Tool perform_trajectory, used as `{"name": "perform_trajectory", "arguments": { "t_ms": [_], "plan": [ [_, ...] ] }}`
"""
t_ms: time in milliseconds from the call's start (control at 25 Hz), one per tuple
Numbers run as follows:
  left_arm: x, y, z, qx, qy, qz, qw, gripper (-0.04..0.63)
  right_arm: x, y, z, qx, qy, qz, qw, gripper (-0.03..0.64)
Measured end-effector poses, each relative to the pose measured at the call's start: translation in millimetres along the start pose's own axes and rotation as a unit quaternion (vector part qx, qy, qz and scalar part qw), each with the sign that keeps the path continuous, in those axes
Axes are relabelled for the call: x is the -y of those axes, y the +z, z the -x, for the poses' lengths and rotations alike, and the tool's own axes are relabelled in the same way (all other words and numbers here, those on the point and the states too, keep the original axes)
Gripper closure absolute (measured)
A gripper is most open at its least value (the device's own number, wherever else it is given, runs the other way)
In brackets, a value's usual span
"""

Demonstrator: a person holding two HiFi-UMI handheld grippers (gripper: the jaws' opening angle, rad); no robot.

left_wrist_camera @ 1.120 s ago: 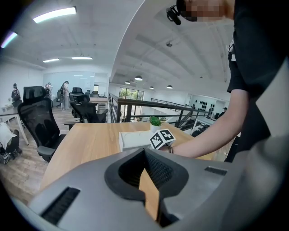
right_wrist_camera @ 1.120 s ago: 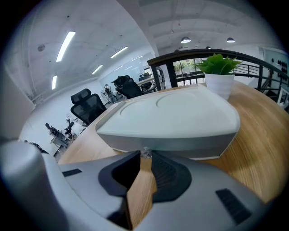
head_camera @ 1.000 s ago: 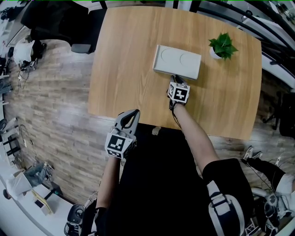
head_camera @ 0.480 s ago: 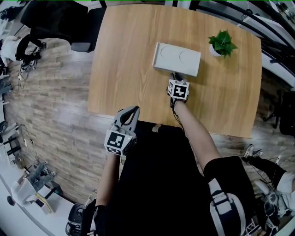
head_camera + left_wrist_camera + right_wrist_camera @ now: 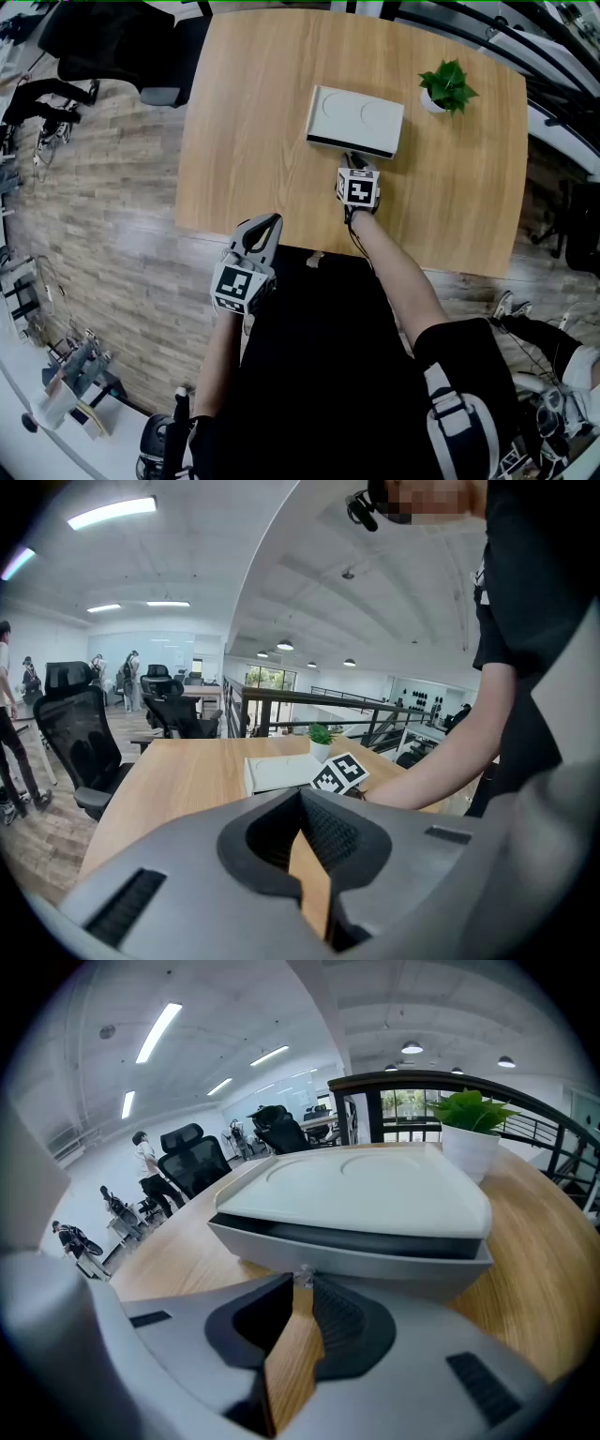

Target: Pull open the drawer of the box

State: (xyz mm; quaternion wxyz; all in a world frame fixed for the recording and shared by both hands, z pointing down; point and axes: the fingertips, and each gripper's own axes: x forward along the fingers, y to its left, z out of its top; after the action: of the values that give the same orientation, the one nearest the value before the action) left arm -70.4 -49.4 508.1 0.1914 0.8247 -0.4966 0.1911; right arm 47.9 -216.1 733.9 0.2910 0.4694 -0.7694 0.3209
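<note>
Step in hand: the pull itself, judged barely under way. The box (image 5: 356, 117) sits flat on the bench (image 5: 246, 141), towards its far side. A dark slit runs along the box's near face, so the drawer (image 5: 347, 1258) stands only a crack open.

Right gripper (image 5: 351, 160) — at 6 o'clock of the box, jaws pressed together on a small knob (image 5: 302, 1277) at the middle of the drawer front. The knob is tiny in the right gripper view; the pinch appears sound, though how deep it sits I cannot confirm.

Left gripper (image 5: 266, 225) — at 7 o'clock of the box, well apart from it, hanging over the bench's near edge. Jaws together, nothing between them.

Next move calls for a straight, level draw towards 6 o'clock, keeping the pinch square on the knob. Nothing steadies the box, so it may slide with the drawer.

Room: bare bench lies between the drawer front and the near edge, likely ample for travel. A potted plant (image 5: 448, 86) stands at 2 o'clock of the box, just beside its corner and clear of the pull line.
</note>
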Motion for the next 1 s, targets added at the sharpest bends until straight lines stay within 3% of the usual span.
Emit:
{"name": "perform_trajectory", "arguments": {
  "t_ms": [1000],
  "plan": [
    [12.0, 0.6, -11.2, 0.009, -0.017, -0.006, 0.9998, 0.574, -17.3, -36.6, 24.3, -0.018, 0.021, 0.026, 0.999, 0.541]
  ]
}}
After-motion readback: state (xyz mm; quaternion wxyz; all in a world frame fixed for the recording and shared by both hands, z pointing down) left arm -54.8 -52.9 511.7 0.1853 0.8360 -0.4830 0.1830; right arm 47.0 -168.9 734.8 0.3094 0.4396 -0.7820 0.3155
